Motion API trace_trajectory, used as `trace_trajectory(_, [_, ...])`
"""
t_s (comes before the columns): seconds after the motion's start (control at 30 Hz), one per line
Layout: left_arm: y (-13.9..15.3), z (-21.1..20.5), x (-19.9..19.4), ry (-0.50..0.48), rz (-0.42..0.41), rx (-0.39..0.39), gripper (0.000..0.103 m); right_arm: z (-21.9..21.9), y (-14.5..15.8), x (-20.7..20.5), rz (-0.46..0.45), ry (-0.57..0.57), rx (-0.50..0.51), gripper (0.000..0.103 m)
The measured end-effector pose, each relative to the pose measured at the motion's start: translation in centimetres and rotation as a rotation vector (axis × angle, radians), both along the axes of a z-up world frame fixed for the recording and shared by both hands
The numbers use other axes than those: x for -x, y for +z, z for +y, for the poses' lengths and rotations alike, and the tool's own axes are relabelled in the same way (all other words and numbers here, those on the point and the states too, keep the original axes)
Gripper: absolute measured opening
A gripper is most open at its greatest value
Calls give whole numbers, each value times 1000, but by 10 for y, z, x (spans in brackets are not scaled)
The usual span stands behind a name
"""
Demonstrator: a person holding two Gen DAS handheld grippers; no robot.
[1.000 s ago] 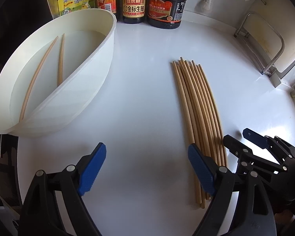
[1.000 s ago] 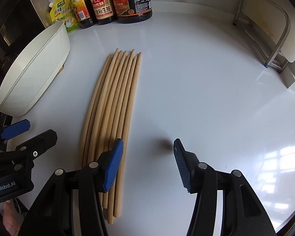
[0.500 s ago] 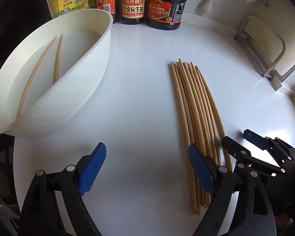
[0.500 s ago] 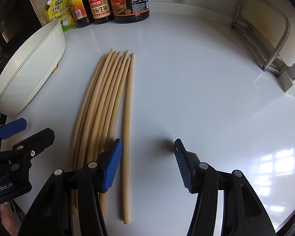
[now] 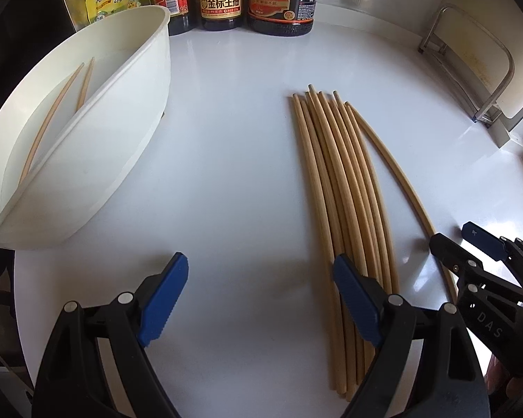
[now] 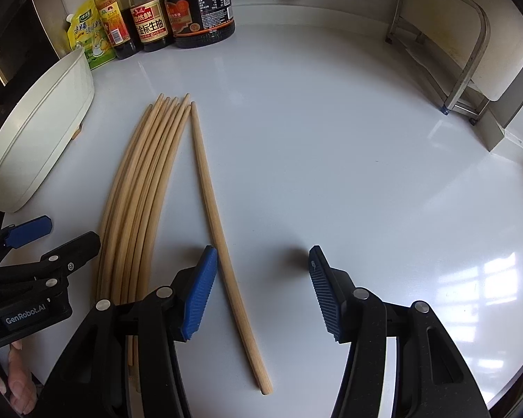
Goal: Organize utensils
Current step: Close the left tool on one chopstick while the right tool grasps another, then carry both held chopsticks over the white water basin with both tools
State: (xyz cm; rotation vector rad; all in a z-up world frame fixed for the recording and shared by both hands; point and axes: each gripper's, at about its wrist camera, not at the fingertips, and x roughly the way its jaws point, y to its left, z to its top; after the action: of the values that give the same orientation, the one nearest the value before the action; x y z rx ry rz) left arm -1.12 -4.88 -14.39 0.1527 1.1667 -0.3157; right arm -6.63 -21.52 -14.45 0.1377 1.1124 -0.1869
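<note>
Wooden chopsticks (image 5: 345,188) bundled right of the white tub (image 5: 87,160), one (image 6: 223,240) nudged loose for pickup between the half-open right gripper (image 6: 261,289); left gripper (image 5: 258,299) wide, empty.

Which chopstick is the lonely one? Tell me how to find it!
Look at the white countertop, with the white tub and sauce bottles at its far left. In the middle lies a bundle of chopsticks packed side by side. The lonely chopstick lies just right of them, splayed away alone, between the open right gripper fingers.
</note>
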Motion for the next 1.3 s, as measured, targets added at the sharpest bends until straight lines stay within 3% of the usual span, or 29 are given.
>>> trace_trajectory(0.33, [-5,-4,-5,23,-19,-49,88,3,-1,-4,-7,18,11,52])
trace_trajectory(0.5, [-4,-9,-8,14,-40,-48,79,8,-2,-9,-17,45,33,52])
trace_trajectory(0.6, [-2,-13,-10,3,-40,-31,66,10,-3,-13,-33,64,38,48])
trace_trajectory(0.67, [1,-16,-11,-17,-45,-27,49,14,-2,-14,-42,89,43,39])
trace_trajectory(0.7, [2,-18,-11,-27,-45,-24,45,16,-2,-15,-42,101,43,33])
trace_trajectory(0.83, [4,-24,-10,-65,-37,-15,8,21,0,-15,-30,133,41,7])
trace_trajectory(1.13, [12,-16,-8,-87,0,-2,8,11,8,-7,-19,68,-73,6])
trace_trajectory(1.3, [25,-6,-4,-100,2,5,8,14,23,-1,-32,51,-87,6])
